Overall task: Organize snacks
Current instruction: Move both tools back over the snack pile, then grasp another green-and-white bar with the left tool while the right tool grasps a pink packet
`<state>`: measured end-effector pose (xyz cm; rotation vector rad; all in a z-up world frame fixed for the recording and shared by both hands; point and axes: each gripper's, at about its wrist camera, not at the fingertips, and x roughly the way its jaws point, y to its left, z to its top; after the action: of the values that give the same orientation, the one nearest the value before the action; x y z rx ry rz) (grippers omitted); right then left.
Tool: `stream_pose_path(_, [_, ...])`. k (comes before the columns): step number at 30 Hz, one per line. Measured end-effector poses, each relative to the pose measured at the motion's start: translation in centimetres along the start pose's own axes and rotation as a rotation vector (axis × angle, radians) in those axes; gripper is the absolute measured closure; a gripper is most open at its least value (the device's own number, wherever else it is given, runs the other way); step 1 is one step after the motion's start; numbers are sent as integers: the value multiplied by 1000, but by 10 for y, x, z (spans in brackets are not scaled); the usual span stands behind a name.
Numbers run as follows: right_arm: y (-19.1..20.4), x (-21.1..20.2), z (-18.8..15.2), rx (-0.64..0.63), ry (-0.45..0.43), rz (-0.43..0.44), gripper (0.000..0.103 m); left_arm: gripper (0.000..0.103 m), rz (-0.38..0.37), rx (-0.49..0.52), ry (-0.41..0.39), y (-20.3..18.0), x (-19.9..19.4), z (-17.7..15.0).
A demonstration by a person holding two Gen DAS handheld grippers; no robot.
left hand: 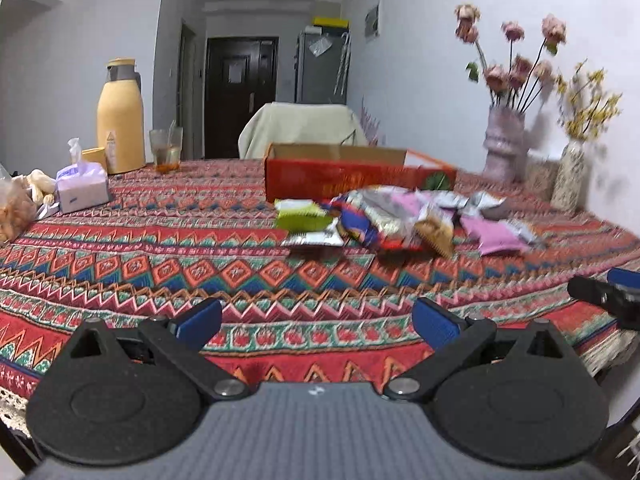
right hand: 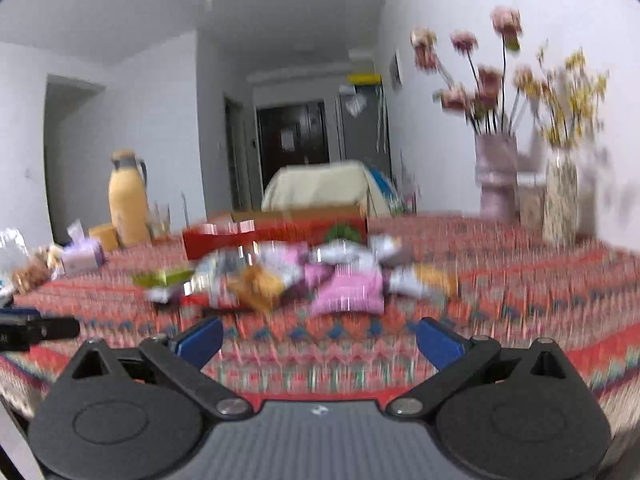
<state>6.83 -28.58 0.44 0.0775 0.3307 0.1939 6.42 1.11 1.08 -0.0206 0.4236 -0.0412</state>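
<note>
A heap of snack packets (left hand: 400, 220) lies on the patterned tablecloth (left hand: 200, 260), with a green packet (left hand: 300, 214) at its left and a pink one (left hand: 496, 234) at its right. An open red cardboard box (left hand: 340, 178) stands just behind the heap. My left gripper (left hand: 318, 320) is open and empty, low over the cloth, well short of the heap. In the blurred right wrist view, my right gripper (right hand: 320, 340) is open and empty, in front of the same heap (right hand: 288, 276) and box (right hand: 276, 234).
A yellow thermos (left hand: 120, 120), a glass (left hand: 166, 150), a tissue pack (left hand: 82, 186) and bagged food (left hand: 16, 208) stand at the left. Two flower vases (left hand: 504, 144) stand at the right by the wall. The other gripper's tip (left hand: 608, 296) shows at the right edge.
</note>
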Motion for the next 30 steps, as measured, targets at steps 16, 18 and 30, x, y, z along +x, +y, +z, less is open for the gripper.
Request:
stream_pose_path(16, [13,29,-11,-18,63,-8,0,0,-1,-16,34,5,40,18])
stream_pose_path(18, [12,38,-3,-33,74,-29,0,0,-5,-17,35,7,52,31])
stream_pose_path(30, [-14,148,58,-38,225,-20,20,24,-47,-84,147,26,170,95])
